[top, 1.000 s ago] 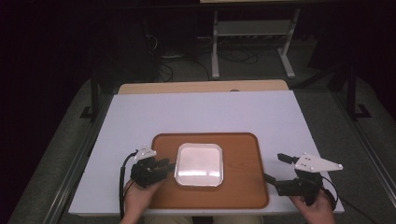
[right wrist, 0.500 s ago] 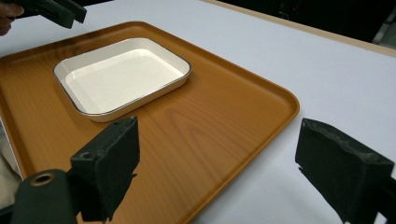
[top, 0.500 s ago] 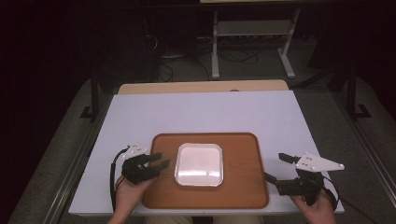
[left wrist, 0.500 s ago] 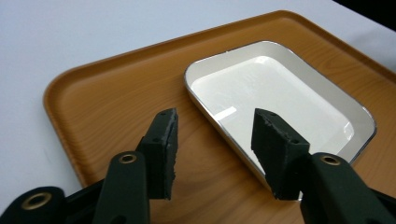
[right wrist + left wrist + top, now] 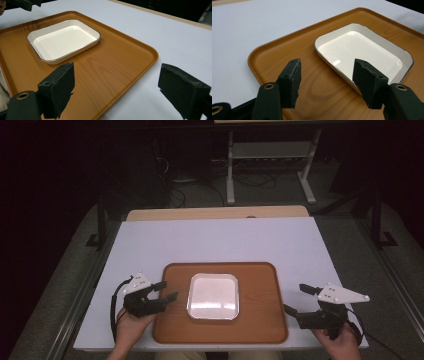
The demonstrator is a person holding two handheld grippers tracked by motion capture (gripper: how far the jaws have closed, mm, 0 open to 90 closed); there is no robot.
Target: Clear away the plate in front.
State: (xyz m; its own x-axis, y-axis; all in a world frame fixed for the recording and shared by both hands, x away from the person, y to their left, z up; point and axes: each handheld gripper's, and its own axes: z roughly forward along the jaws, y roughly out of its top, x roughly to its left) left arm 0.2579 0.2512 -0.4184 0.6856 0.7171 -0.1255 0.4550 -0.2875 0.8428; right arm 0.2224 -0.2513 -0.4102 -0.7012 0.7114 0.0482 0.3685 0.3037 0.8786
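The white dish (image 5: 213,296) sits mid-tray (image 5: 260,330), ahead of the left gripper (image 5: 167,290), whose empty jaws have just been opening. The right gripper (image 5: 297,299) stands open beside the tray edge. Risk: an off-centre pinch on the rim could tip or skid the dish.

The right gripper (image 5: 116,86) holds its two black jaws wide apart with nothing between them, over the near right corner of the wooden tray (image 5: 120,62). A white rectangular dish (image 5: 63,40) rests on the tray on the white table (image 5: 175,37). The left gripper (image 5: 23,3) shows at the far left edge.
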